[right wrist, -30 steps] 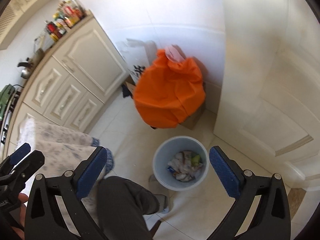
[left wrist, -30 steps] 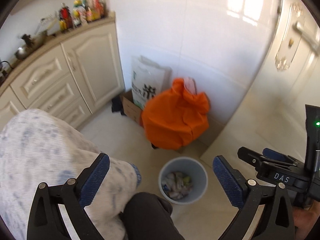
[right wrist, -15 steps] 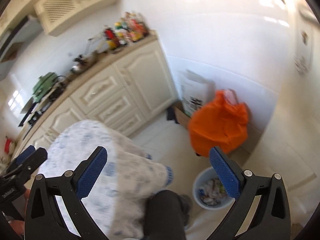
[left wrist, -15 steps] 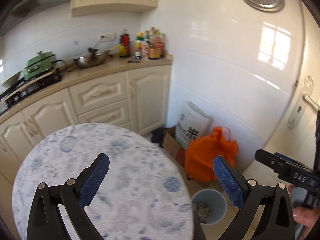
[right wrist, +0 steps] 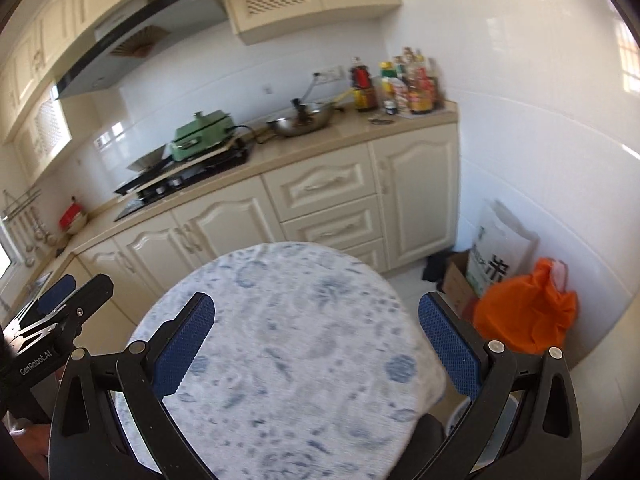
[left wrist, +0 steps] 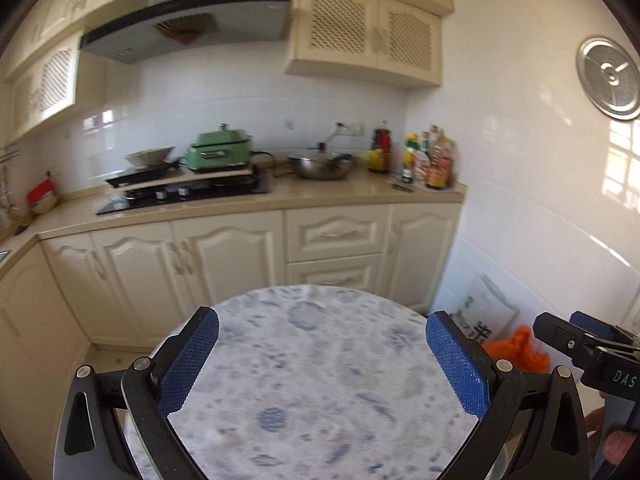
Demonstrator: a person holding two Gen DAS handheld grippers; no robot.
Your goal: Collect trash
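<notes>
Both the left gripper (left wrist: pixel 322 364) and right gripper (right wrist: pixel 316 346) hover with fingers spread, empty, above the round blue-patterned surface (left wrist: pixel 320 360); scanning it for trash seems wise before reaching.

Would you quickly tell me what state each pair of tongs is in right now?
Left tongs: open, holding nothing, above the round table.
Right tongs: open, holding nothing, above the same table.
</notes>
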